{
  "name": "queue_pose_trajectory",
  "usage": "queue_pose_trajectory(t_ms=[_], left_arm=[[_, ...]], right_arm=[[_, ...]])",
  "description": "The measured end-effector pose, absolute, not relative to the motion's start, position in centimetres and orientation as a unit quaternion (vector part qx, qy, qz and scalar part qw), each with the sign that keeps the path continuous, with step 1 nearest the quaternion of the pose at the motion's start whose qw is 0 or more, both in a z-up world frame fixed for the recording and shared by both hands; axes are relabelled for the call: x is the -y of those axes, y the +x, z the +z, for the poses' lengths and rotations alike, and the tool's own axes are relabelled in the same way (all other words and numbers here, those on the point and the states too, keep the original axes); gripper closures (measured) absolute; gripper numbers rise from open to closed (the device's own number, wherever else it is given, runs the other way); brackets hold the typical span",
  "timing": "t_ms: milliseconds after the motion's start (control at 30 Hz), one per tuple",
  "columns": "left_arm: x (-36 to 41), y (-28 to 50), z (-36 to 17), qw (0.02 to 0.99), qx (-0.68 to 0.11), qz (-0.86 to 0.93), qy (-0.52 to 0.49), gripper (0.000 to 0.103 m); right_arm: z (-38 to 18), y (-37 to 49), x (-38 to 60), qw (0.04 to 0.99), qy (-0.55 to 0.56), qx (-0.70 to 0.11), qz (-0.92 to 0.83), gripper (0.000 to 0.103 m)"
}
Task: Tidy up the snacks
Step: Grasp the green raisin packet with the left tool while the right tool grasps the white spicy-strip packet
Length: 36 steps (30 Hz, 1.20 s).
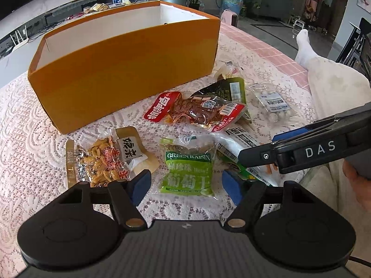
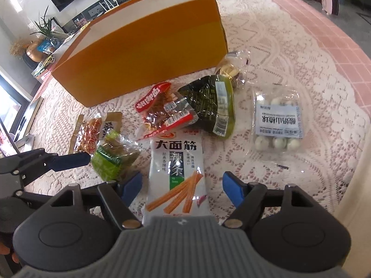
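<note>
An open orange box (image 1: 120, 69) (image 2: 143, 53) stands at the back of the lace-covered table. Several snack packs lie in front of it. My left gripper (image 1: 185, 185) is open, hovering over the green raisin pack (image 1: 189, 169) (image 2: 111, 159), which lies between its fingers. My right gripper (image 2: 182, 185) is open over the white spicy-strip pack (image 2: 177, 176) (image 1: 234, 148); it shows from the side in the left wrist view (image 1: 257, 150). A red pack (image 1: 194, 111) (image 2: 164, 108), a dark green pack (image 2: 209, 102) and a peanut pack (image 1: 102, 159) lie nearby.
A clear pack of white balls (image 2: 278, 120) (image 1: 271, 102) lies at the right. A small clear wrapper (image 2: 234, 67) sits by the box corner. A person's leg in white (image 1: 324, 74) is beyond the table's right edge. The pink tablecloth edge (image 2: 343, 46) runs along the right.
</note>
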<state>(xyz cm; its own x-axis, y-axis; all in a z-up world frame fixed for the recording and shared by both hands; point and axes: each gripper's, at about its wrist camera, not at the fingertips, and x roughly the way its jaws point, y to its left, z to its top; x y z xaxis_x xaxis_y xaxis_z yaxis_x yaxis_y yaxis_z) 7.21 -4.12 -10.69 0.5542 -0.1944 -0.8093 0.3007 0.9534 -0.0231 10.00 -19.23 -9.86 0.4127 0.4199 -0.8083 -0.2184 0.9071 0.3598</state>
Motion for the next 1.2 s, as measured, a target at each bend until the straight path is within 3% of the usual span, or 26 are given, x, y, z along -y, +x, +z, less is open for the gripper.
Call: queue_pose_trajectory(t_ms=[300,533,1200], left_arm=[[3.5,7.8,-11.1,0.88,-0.452,-0.141,0.028,0.038],[3.6,7.8,-11.0,0.883,-0.446,-0.144,0.025,0.052],[2.9,6.1,-8.4,0.891,-0.437,-0.126,0.006,0.054]], right_arm=[[-10.8,10.9,18.9,0.825,0.106,-0.519,0.198,0.049],[-10.8,10.8,18.8,0.829,0.097,-0.513,0.202,0.054],[-8.5,9.2,19.3,0.821,0.094,-0.526,0.202,0.055]])
